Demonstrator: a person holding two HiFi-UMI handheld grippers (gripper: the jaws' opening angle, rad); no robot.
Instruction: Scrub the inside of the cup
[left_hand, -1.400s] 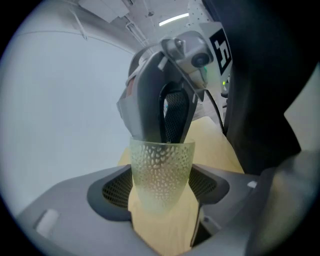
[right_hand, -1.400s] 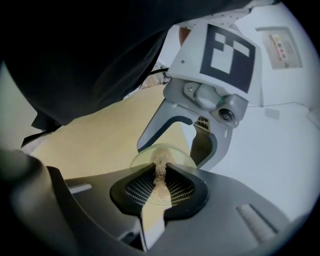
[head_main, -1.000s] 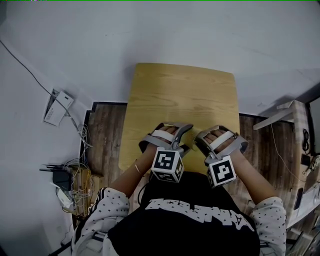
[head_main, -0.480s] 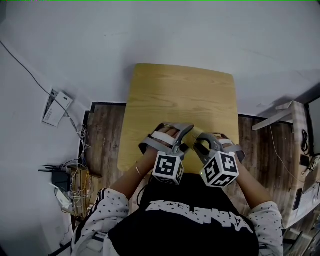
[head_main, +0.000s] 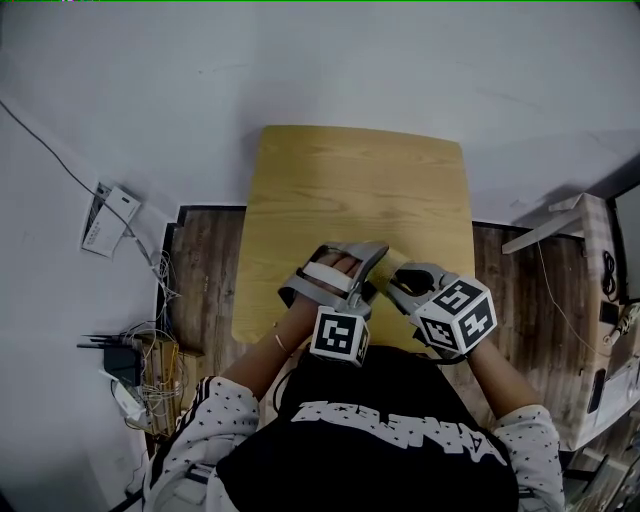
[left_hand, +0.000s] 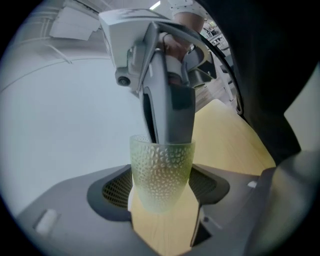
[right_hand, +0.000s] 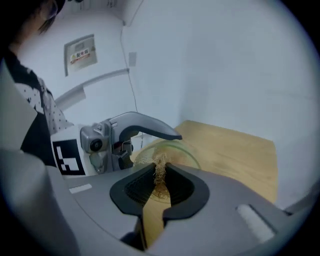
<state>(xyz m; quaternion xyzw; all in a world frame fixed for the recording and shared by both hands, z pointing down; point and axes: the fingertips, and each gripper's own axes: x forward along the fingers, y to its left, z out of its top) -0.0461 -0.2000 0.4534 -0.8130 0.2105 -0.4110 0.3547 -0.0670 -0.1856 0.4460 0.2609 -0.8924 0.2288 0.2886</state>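
Cup (left_hand: 161, 170) of pale green, dimpled glass sits low and centre in the left gripper view, clamped by its lower wall between the two dark pads of the left gripper (left_hand: 162, 192), base toward the camera and mouth turned away. In the head view it shows only as a yellowish patch just below the middle of the frame, between the two grippers and over the near edge of the wooden table (head_main: 350, 190). The right gripper (right_hand: 159, 186) meets the cup mouth-on; its grey jaws run down from the top of the left gripper view and dip past the rim. They are clenched on a tan fibrous scrubber (right_hand: 160, 167), a thin tuft that stands up from between the pads with the cup's round rim behind it. Beside the table, at the lower left of the head view, a black router (head_main: 122, 352) and a tangle of cables (head_main: 160, 375) lie by the wall.
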